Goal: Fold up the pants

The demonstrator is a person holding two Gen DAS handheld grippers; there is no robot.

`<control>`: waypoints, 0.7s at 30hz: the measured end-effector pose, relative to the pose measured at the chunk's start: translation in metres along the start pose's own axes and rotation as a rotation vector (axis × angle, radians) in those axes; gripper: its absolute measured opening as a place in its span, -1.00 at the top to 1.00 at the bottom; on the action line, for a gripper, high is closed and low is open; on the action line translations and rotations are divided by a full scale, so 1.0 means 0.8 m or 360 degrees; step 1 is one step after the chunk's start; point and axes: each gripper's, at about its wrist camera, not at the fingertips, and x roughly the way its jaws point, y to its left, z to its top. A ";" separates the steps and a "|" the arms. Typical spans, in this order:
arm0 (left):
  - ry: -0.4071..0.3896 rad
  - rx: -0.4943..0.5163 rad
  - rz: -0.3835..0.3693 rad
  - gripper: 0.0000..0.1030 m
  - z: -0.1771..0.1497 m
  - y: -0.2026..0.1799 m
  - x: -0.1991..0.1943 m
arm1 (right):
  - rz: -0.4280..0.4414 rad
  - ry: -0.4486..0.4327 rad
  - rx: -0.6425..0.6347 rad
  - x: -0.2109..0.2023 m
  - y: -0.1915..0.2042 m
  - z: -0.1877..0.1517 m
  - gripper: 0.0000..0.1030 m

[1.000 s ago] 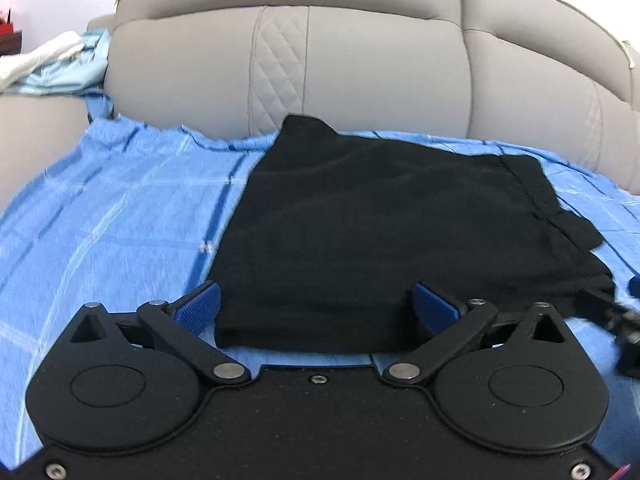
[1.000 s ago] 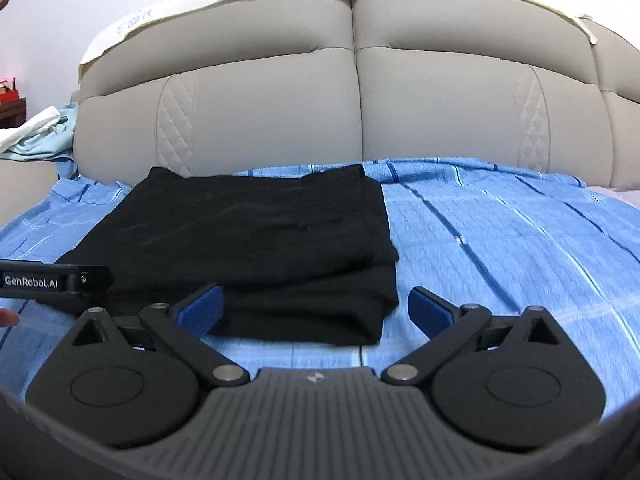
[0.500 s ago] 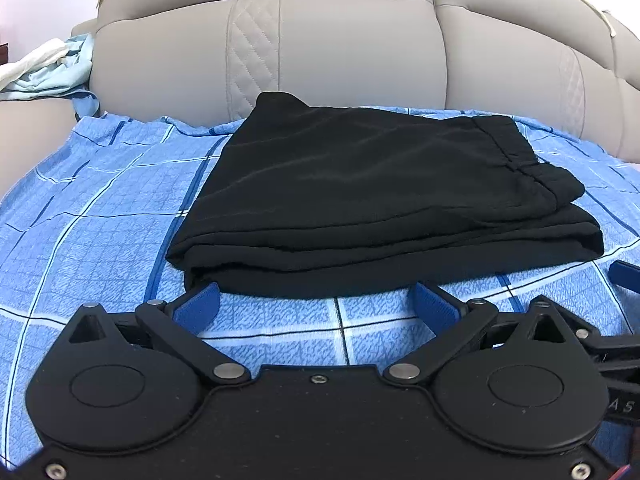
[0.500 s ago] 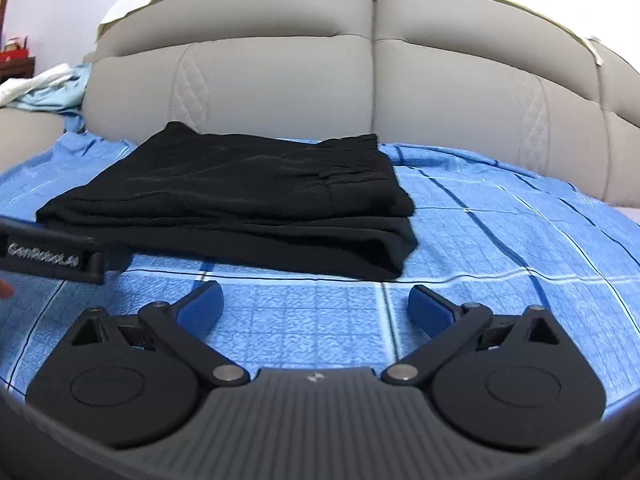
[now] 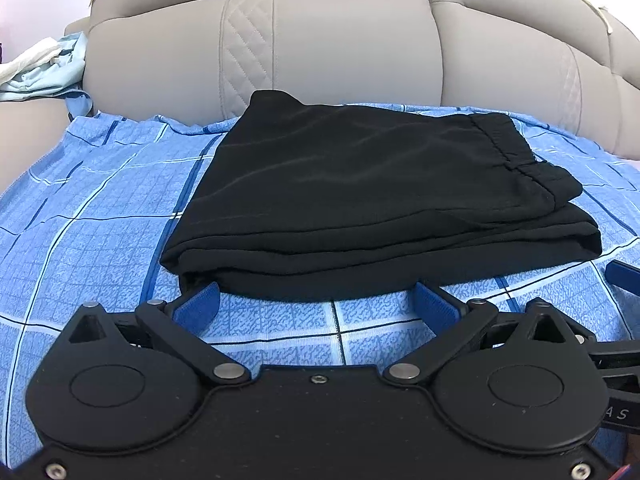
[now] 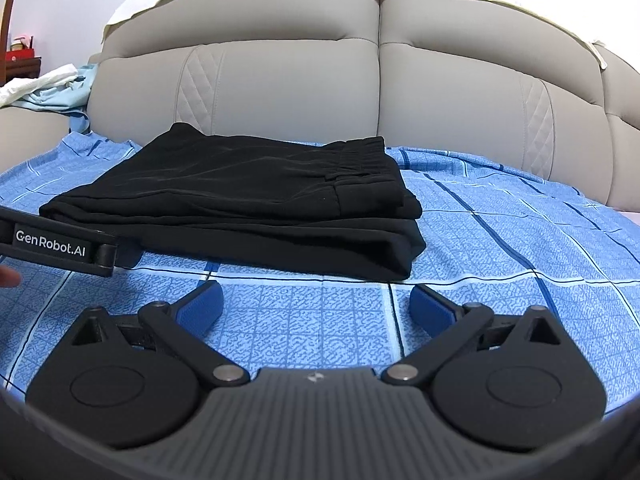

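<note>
Left wrist view shows the grey headboard (image 5: pixel 340 52) behind a blue checked sheet (image 5: pixel 92 216), with the black pants (image 5: pixel 360 196) lying on it as a flat stack of layers, waistband to the right. The folding looks finished; at most a tidy-up remains. Both tongs are empty and spread wide: the left gripper (image 5: pixel 316 304) just short of the near edge, the right gripper (image 6: pixel 316 306) a little clear of it. Compared with a second ago, both sit further back from the pants.
</note>
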 end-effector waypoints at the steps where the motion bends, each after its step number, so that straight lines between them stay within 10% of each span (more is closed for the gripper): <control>1: 0.0003 0.0000 0.0000 -1.00 0.000 0.000 0.000 | 0.0002 0.0004 0.0000 0.000 0.000 0.000 -1.00; 21: 0.0048 -0.0012 -0.0018 -1.00 0.006 0.005 0.004 | 0.0083 0.0049 -0.0035 0.019 0.008 0.015 -1.00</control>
